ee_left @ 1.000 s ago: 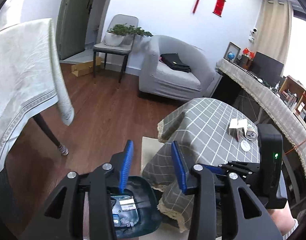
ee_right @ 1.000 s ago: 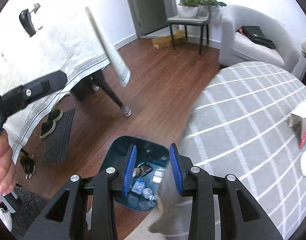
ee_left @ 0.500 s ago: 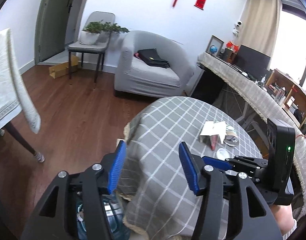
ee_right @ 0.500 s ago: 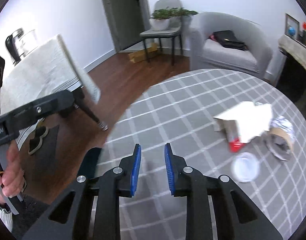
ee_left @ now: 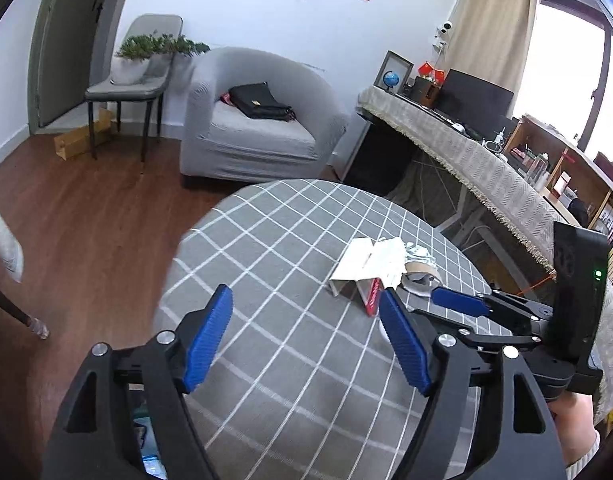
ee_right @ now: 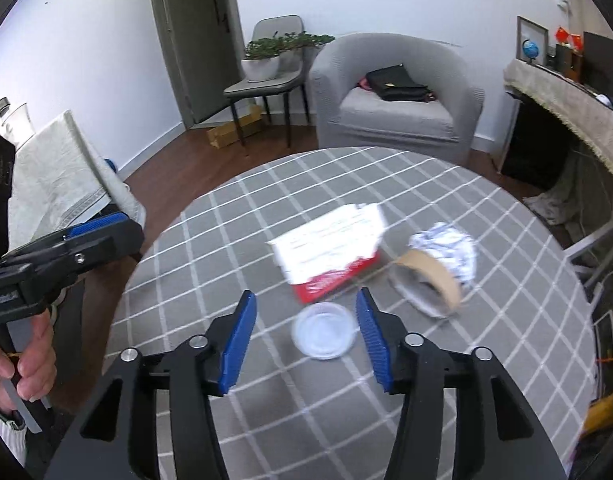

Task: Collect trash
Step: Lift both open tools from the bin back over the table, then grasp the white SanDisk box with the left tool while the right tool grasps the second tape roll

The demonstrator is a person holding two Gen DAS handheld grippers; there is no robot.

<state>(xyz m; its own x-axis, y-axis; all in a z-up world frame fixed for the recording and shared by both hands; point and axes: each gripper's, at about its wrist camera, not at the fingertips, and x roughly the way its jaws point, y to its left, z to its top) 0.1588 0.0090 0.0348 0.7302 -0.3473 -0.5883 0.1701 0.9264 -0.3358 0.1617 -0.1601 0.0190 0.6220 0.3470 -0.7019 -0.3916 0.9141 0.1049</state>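
Observation:
Trash lies on a round table with a grey checked cloth (ee_right: 226, 240): a torn white and red carton (ee_right: 330, 252), a clear plastic lid (ee_right: 324, 336), a brown paper cup on its side (ee_right: 430, 280) and a crumpled foil wad (ee_right: 450, 244). My right gripper (ee_right: 306, 336) is open, just above the table, with the lid between its fingertips. My left gripper (ee_left: 306, 328) is open and empty over the table's left part, short of the carton (ee_left: 366, 266). The right gripper shows in the left wrist view (ee_left: 458, 302).
A grey armchair (ee_right: 394, 108) with a black bag stands behind the table. A chair with a potted plant (ee_right: 266, 76) is at the back left. A second clothed table (ee_right: 54, 172) stands to the left. A long draped counter (ee_left: 486, 168) runs along the right.
Both grippers swung up from the blue bin on the floor to the table top. Both opened wider. The right gripper has closed in on the plastic lid.

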